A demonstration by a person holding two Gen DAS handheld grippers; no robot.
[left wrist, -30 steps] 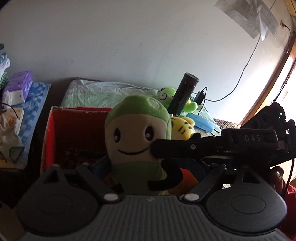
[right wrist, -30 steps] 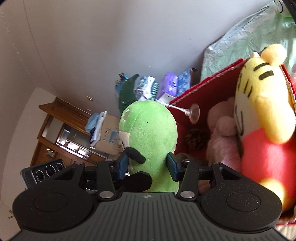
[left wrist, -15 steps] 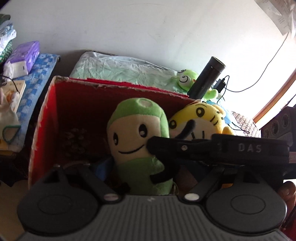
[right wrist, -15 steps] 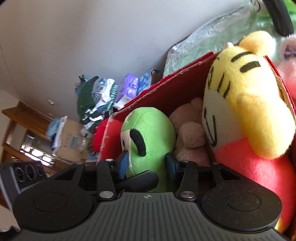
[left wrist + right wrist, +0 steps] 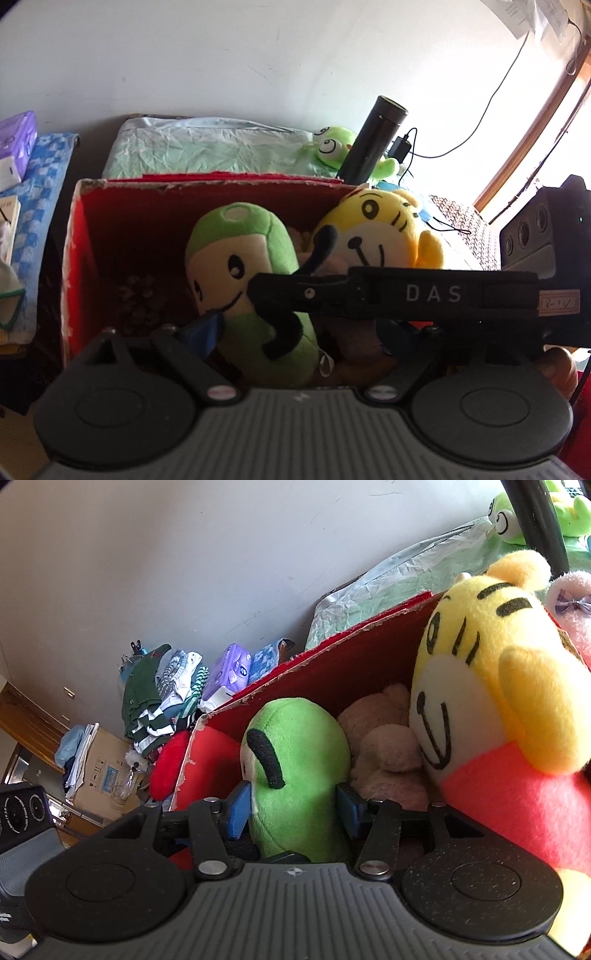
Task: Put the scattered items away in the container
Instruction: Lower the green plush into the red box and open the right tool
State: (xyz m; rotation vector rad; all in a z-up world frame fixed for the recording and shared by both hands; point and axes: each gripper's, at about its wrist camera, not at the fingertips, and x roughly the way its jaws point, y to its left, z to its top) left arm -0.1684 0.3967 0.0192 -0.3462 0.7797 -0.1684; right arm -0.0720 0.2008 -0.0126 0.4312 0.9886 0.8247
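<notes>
A green plush doll (image 5: 255, 269) with a cream face leans inside the red cardboard box (image 5: 85, 221), next to a yellow tiger plush (image 5: 373, 229). My right gripper (image 5: 293, 808) has the green plush doll (image 5: 295, 760) between its blue pads. Both pads still touch its sides while the jaws are opening. Seen from the left wrist, the right gripper (image 5: 258, 299) reaches in from the right across the doll's face. My left gripper (image 5: 295, 332) stands wide open around the doll's body, its right finger hidden. A beige plush (image 5: 384, 746) and a pine cone (image 5: 136, 299) lie in the red box (image 5: 332, 642).
Behind the box lie a crinkled mint-green cover (image 5: 207, 151), a green frog plush (image 5: 328, 147), a leaning black cylinder (image 5: 373, 147) and a charger with cables. A purple tissue pack (image 5: 18, 136) sits far left. A pink plush (image 5: 569, 602), piled clothes (image 5: 162, 690) and a carton (image 5: 99, 771) surround the box.
The green plush doll has come down from above the rim into the red box and now leans beside the tiger. Both wrist views tipped downward. The right jaws stand slightly wider.
</notes>
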